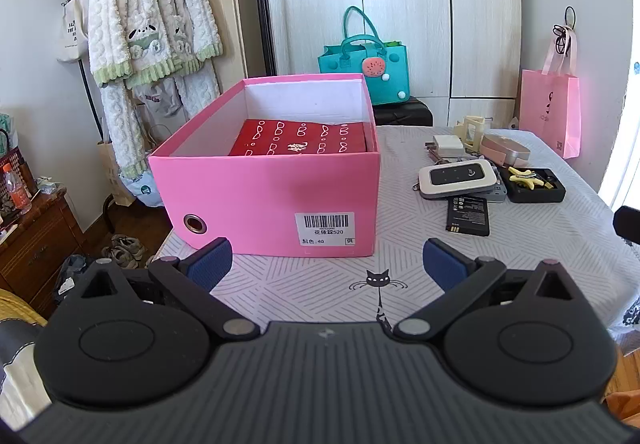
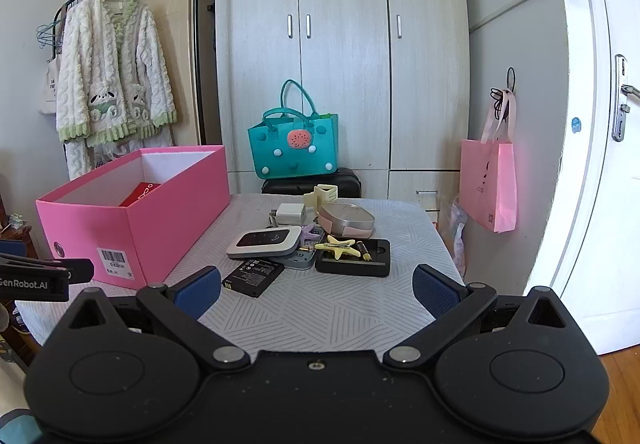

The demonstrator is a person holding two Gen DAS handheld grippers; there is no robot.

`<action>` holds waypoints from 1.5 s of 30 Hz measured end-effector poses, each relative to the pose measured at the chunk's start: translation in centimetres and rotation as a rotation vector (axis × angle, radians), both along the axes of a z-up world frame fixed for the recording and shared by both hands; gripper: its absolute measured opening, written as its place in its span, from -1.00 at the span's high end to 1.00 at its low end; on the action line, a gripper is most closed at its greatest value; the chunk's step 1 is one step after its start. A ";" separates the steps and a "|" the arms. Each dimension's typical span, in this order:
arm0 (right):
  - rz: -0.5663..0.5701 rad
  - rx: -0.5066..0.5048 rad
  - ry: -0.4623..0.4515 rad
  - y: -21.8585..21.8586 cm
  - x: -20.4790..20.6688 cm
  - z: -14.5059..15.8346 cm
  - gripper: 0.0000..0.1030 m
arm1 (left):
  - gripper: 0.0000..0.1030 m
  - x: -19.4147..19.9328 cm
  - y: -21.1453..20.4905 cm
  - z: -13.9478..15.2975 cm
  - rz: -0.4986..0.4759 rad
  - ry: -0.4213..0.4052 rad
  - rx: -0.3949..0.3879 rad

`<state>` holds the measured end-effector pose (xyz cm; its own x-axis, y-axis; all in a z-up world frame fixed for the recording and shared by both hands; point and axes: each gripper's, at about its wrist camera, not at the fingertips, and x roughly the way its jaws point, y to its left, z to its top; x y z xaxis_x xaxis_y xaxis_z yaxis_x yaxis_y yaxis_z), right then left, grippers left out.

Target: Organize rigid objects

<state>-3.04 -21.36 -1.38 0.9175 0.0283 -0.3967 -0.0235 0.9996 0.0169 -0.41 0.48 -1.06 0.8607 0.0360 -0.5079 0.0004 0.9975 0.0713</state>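
Pink box (image 1: 264, 199), holding a red box (image 1: 300, 143), is set at the tabletop (image 1: 320, 276) left edge; both the left gripper (image 1: 326, 264) and the right gripper (image 2: 318, 290) are held released over bare cloth.

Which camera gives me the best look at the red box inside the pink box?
Left wrist: it looks down into the pink box and shows the red box top, white pattern included. Right wrist catches only a red corner behind the pink wall.

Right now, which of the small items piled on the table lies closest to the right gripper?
The flat black rectangular battery, label up. It lies at the pile's near edge, in front of the white pocket router and the black tray.
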 end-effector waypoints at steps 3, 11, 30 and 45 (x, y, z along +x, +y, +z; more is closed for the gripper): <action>0.000 0.000 0.002 0.0 0.1 0.0 -1.00 | -1.00 0.1 -0.1 0.0 -0.004 0.001 0.002; 0.006 -0.003 0.007 0.0 0.4 -0.2 -1.00 | -1.00 0.5 0.0 0.0 -0.030 0.014 -0.001; 0.356 0.084 0.073 0.0 8.8 -0.8 -1.00 | -0.95 7.8 5.7 6.6 -0.223 0.167 0.087; 0.599 -0.210 0.235 2.1 18.4 -1.1 -0.52 | -0.81 17.5 10.8 7.4 -0.208 0.222 0.129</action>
